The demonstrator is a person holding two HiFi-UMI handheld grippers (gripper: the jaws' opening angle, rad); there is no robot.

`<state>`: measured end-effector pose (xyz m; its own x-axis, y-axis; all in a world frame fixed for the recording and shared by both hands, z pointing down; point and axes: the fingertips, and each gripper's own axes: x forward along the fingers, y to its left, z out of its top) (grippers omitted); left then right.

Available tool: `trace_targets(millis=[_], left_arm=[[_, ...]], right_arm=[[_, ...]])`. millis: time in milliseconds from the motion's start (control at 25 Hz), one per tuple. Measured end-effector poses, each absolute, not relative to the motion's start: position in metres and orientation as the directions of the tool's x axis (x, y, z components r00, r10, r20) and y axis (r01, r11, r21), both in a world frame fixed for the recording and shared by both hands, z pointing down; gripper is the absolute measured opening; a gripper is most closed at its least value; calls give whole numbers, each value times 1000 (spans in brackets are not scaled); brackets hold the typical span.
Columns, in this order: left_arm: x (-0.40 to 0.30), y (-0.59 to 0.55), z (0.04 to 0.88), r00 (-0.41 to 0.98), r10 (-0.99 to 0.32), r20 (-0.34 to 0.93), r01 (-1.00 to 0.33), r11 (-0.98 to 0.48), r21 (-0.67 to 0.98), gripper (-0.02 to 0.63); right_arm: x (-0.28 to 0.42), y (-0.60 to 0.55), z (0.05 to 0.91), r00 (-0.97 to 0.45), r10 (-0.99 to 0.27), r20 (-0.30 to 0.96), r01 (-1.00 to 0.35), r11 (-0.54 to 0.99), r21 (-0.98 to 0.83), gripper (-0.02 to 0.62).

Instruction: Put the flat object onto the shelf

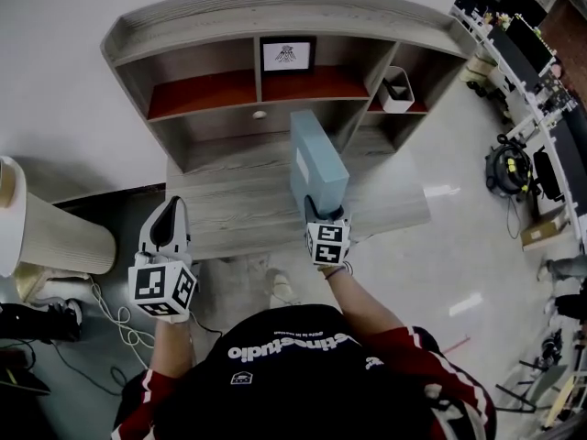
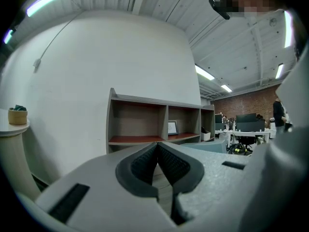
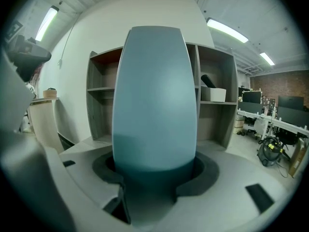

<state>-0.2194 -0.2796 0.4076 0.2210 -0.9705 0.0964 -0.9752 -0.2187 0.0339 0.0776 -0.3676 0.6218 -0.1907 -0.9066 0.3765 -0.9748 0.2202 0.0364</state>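
R tongs (image 3: 154,172) are clamping the near end of the flat object (image 3: 154,100), a blue-grey slab. The jaws are standing well apart with the pads pressing on it. The slab is projecting fwd from the tongs, on edge, over the tabletop (image 1: 240,211) and in front of the shelf (image 1: 275,15). No view is showing whether its underside is touching the tabletop.

Step in hand, as judged: carrying the slab to a bay.

- Target: the upper-left bay looks widest. The centre bay is holding a framed picture (image 1: 286,56) and the right bay a white bin (image 1: 397,90).
- Approach: prob. best to lead with the far end, keeping clear of the dividers and the top board.
- Grip: the hold is at one end only, so the far end may sag. A firm clamp is needed.
- Release: open only once the slab is resting on the bay floor.

L tongs (image 1: 168,220) are hanging at the tabletop's near-left edge, jaws together, nothing between them, pointing approx. level at the shelf.

Both forearms are reaching fwd from the torso. The R hand is further in over the tabletop, and the L hand is nearer the body.
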Motion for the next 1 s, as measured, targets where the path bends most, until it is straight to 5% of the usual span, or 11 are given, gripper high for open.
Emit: trace_targets(millis=[1000], left_arm=[[-224, -298, 421, 209, -968, 142, -978, -208, 25, 6]], right_arm=[[58, -415, 664, -175, -854, 490, -976, 218, 30, 285]])
